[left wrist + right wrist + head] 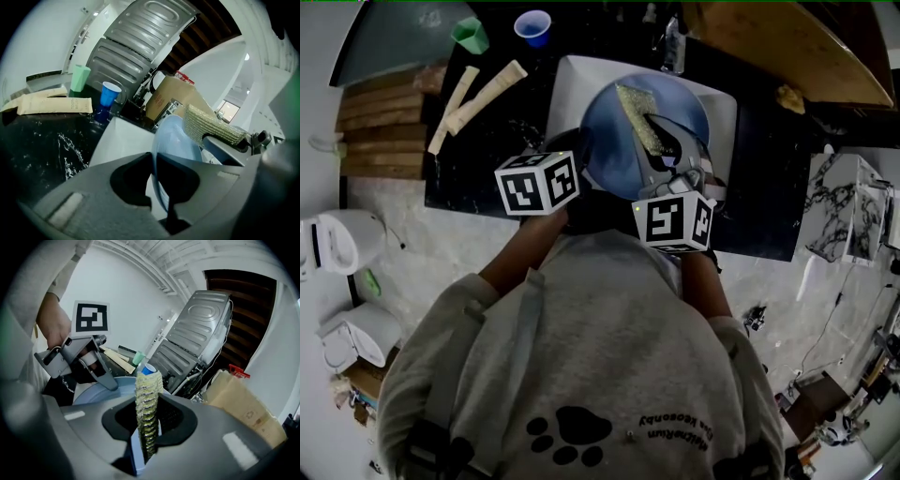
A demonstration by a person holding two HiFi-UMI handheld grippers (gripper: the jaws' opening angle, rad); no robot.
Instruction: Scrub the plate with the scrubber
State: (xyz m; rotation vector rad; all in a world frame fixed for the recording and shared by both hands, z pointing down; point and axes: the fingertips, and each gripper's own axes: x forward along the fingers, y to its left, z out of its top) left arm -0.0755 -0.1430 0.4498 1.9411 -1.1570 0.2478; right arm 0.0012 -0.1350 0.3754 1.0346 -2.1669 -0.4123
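A pale blue plate [623, 131] is held tilted above the white sink [572, 80]. My left gripper [161, 185] is shut on the plate's [176, 140] near rim, which shows edge-on between the jaws. My right gripper [149, 446] is shut on a yellow-green scrubber [148, 408] that stands up between its jaws. In the head view the scrubber [639, 120] lies against the plate's upper face, with the right gripper [670, 155] at the plate's right side. In the left gripper view the scrubber [208, 125] presses on the plate's far side.
The sink is set in a black marbled counter [478, 159]. A green cup [471, 35], a blue cup [532, 27] and two long wrapped packets [478, 94] lie on its left. A wooden board [787, 42] sits at the back right.
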